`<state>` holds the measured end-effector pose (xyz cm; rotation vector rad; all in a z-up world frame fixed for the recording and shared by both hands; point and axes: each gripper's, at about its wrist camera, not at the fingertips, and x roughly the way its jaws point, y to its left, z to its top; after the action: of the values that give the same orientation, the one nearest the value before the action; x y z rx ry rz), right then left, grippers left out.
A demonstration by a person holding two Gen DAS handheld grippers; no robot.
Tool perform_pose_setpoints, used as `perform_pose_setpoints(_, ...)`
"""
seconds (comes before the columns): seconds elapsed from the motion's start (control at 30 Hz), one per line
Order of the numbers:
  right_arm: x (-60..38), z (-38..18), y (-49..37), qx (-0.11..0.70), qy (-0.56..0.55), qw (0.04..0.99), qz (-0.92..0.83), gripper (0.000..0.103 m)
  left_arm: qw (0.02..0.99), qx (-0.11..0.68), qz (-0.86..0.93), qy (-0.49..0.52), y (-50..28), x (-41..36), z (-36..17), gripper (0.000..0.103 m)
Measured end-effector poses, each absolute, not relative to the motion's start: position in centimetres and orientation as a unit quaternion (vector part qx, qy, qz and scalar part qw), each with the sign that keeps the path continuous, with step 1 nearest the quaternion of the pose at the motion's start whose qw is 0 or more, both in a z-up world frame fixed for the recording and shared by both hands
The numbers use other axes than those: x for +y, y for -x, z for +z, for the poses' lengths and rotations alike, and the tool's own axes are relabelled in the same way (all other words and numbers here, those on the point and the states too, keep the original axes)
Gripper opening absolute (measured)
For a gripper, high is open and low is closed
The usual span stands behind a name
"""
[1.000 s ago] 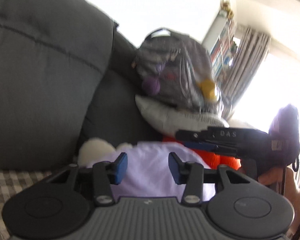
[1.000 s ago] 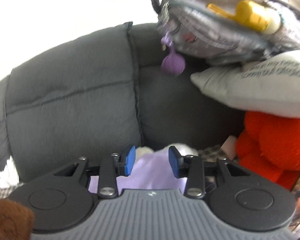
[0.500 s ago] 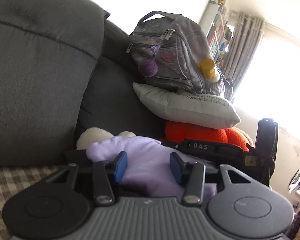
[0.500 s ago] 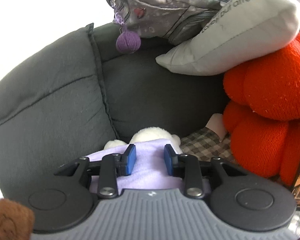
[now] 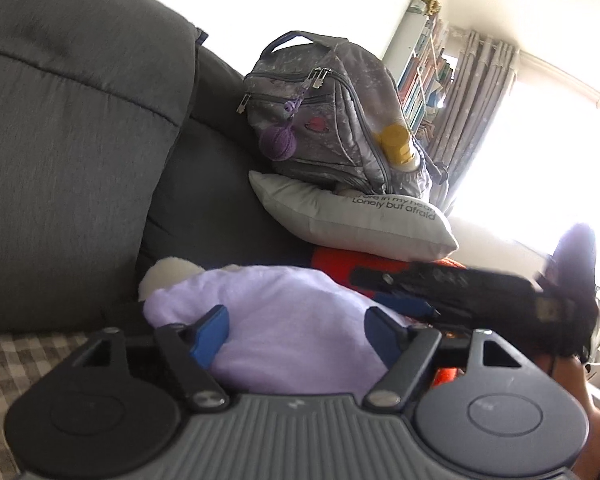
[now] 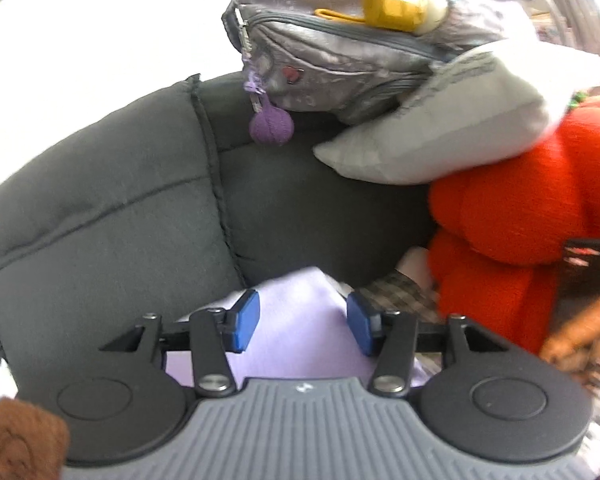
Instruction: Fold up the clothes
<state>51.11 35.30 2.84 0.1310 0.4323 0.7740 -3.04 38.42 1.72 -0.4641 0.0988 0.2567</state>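
while both claws hover over the sofa seat, the lilac garment [image 5: 284, 320] lies bunched on the checked seat cover [image 5: 16, 360], against the foot of the dark grey sofa back [image 5: 72, 152]. left gripper [image 5: 296, 328]: jaws opening, blue pads spread wide to either side of the cloth, not pressing it. right gripper [image 6: 302, 322]: jaws also opening, the garment's [image 6: 300, 320] peaked edge between the pads; no pinch seen. in the left view the right gripper [image 5: 452, 292] shows as a blurred black bar reaching in from the right, over the far edge of the garment.

surroundings, right of the garment: one red-orange plush [image 6: 512, 208] at the bottom, one pale grey cushion [image 5: 352, 220] with printed lettering on top of it, one silver-grey backpack [image 5: 324, 112] on top of the cushion, leaning on the sofa back. this stack crowds the seat just beside the garment. one purple knitted ball [image 6: 271, 126] hangs from a backpack zip; one yellow-capped bottle [image 6: 400, 6] sits in its side pocket. one cream plush [image 5: 168, 276] peeks out behind the garment, touching it. one brown fuzzy item [image 6: 20, 440] at the lower left corner of the right view, kind unclear. bookshelf [image 5: 420, 72] and curtain [image 5: 476, 100] beyond, by a bright window.

count: two grippers, one garment, one cushion, one backpack.
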Motion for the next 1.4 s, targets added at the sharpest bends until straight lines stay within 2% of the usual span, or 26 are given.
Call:
perform_pose_setpoints(0.07, 33.9, 2.6, -49.2, 0.201, -0.058, 0.909, 0.360, 0.054, 0.964, 0.055, 0.128, 0.228, 3.3, 37.9, 2.2, 0.080)
perform_pose_setpoints(0.13, 32.5, 2.4, -47.6, 0.196, -0.062, 0.913, 0.352, 0.063, 0.965, 0.056, 0.130, 0.221, 3.7, 37.2, 2.7, 0.085)
perform_pose_setpoints(0.2, 31.1, 2.2, -46.5, 0.200, -0.071, 0.914, 0.344, 0.064, 0.966, 0.058, 0.131, 0.214, 4.0, 36.4, 3.2, 0.091)
perform_pose_setpoints(0.37, 27.7, 1.7, -45.2, 0.279, -0.102, 0.902, 0.314, 0.067, 0.968, 0.078, 0.163, 0.172, 4.7, 32.8, 4.4, 0.098)
perform_pose_setpoints(0.4, 27.0, 1.4, -44.8, 0.289, -0.108, 0.899, 0.311, 0.069, 0.968, 0.080, 0.166, 0.172, 4.8, 32.0, 4.5, 0.102)
perform_pose_setpoints(0.5, 25.5, 0.2, -44.0, 0.304, -0.105, 0.893, 0.316, 0.081, 0.965, 0.086, 0.171, 0.178, 5.2, 29.5, 4.7, 0.103)
perform_pose_setpoints(0.63, 25.4, -0.4, -43.6, 0.334, -0.020, 0.893, 0.302, 0.087, 0.958, 0.101, 0.215, 0.159, 5.4, 25.2, 4.7, 0.103)
perform_pose_setpoints(0.67, 25.4, -0.3, -43.1, 0.332, 0.005, 0.898, 0.290, 0.091, 0.956, 0.112, 0.229, 0.144, 5.3, 24.0, 4.8, 0.103)
perform_pose_setpoints(0.7, 25.4, -0.2, -42.7, 0.327, 0.022, 0.898, 0.292, 0.100, 0.953, 0.123, 0.242, 0.134, 5.2, 23.0, 4.8, 0.103)
perform_pose_setpoints(0.73, 25.4, -0.1, -42.4, 0.323, 0.039, 0.898, 0.296, 0.103, 0.949, 0.133, 0.250, 0.142, 5.3, 22.6, 4.6, 0.103)
perform_pose_setpoints(1.07, 26.4, -1.3, -41.4, 0.353, 0.105, 0.869, 0.330, 0.103, 0.875, 0.270, 0.301, 0.266, 3.9, 24.5, 1.7, 0.103)
perform_pose_setpoints(1.27, 26.5, -2.3, -42.1, 0.373, 0.097, 0.865, 0.322, 0.103, 0.841, 0.335, 0.335, 0.261, 2.1, 25.5, -0.3, 0.103)
perform_pose_setpoints(1.4, 26.8, -2.6, -42.2, 0.376, 0.102, 0.864, 0.319, 0.103, 0.836, 0.345, 0.343, 0.253, 1.7, 25.8, -0.8, 0.103)
